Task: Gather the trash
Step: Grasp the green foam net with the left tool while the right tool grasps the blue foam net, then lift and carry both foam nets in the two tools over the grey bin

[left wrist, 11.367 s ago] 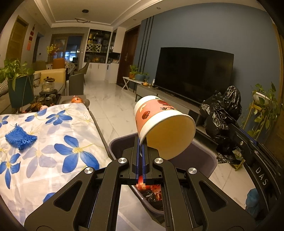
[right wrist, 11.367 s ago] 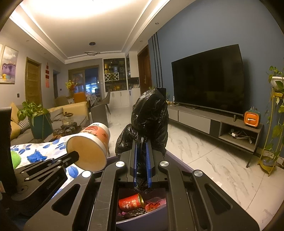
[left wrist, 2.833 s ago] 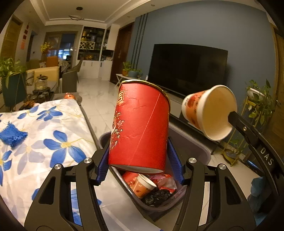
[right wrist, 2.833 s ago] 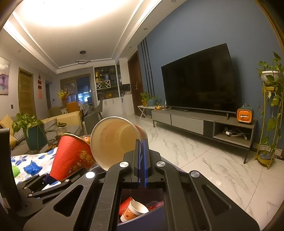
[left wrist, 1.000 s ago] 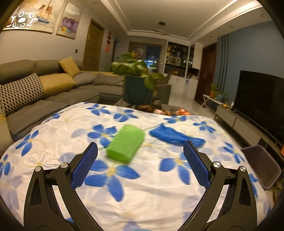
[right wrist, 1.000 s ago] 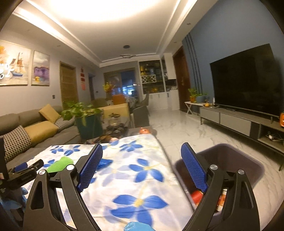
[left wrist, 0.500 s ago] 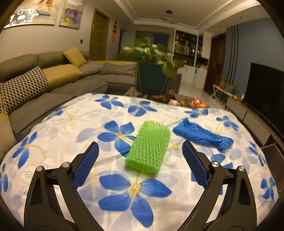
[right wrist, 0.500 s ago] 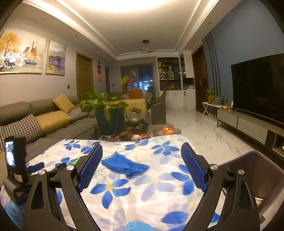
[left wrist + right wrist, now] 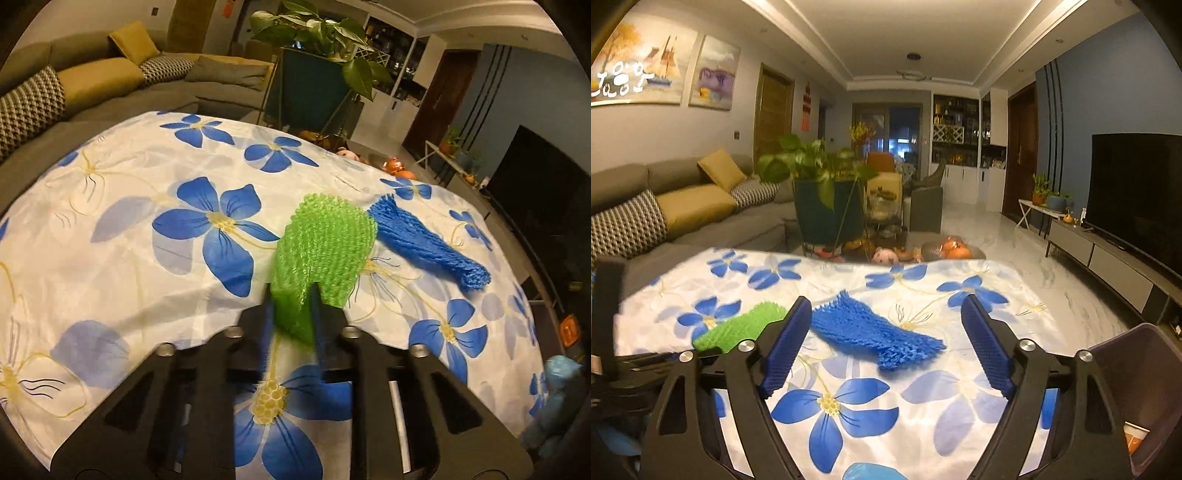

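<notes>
The left gripper (image 9: 293,317) pinches the near end of the green net (image 9: 321,251) on the flowered cloth (image 9: 140,258); half a second ago its fingers were spread wide. The blue net (image 9: 871,332) lies just right of it, with bare cloth all around. The right gripper (image 9: 886,354) hangs spread open over the blue net (not touching). The bin (image 9: 1141,384) sits at the table's right edge.

I see a grey sofa (image 9: 701,206) with yellow cushions, a blue wall (image 9: 1108,92) behind the television (image 9: 1137,195), marble floor (image 9: 1015,251), warm ceiling light.
</notes>
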The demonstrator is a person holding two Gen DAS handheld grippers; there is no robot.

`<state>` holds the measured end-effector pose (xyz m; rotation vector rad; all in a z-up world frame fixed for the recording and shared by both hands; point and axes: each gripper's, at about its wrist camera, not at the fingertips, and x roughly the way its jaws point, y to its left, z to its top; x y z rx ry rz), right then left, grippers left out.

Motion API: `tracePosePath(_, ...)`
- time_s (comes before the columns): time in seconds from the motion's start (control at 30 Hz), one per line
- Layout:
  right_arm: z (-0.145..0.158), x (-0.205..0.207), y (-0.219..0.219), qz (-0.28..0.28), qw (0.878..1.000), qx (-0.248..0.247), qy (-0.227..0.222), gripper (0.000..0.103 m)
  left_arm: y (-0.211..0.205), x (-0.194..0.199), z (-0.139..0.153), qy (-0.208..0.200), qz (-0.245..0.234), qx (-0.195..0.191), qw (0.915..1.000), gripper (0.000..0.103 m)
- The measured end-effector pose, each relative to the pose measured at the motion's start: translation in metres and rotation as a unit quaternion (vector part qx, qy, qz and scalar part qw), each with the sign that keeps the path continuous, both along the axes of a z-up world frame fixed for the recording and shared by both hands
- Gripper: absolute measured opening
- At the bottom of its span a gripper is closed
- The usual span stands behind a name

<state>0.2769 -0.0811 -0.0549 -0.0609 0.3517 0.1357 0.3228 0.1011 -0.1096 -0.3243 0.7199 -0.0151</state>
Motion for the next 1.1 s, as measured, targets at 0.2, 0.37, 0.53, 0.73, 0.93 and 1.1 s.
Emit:
tracePosePath(0.2,-0.012,0.035,0.007,-0.017,0.999,0.002,0.036,0.074,0.021,-0.020,0.011,-0.059,0.045,-0.045,0.9962,0.010)
tracePosePath(0.37,-0.033,0.061,0.010,-0.023,0.995,-0.006,0.100,0.073,0.026,-0.031,0.019,-0.092,0.074,-0.049,0.9919,0.010)
tracePosePath(0.53,-0.048,0.074,0.009,-0.034,0.989,-0.007,0.143,0.067,0.024,-0.034,0.021,-0.101,0.070,-0.041,0.9916,0.010)
tracePosePath(0.73,-0.061,0.086,0.013,-0.038,0.982,-0.023,0.182,0.054,0.027,-0.033,0.019,-0.099,0.072,-0.044,0.9915,0.010)
tracePosePath(0.93,-0.067,0.089,0.016,-0.036,0.979,-0.033,0.197,0.024,0.028,-0.033,0.018,-0.098,0.071,-0.042,0.9918,0.010)
tracePosePath(1.1,-0.066,0.088,0.015,-0.032,0.979,-0.029,0.198,0.009,0.029,-0.031,0.017,-0.093,0.071,-0.042,0.9922,0.010)
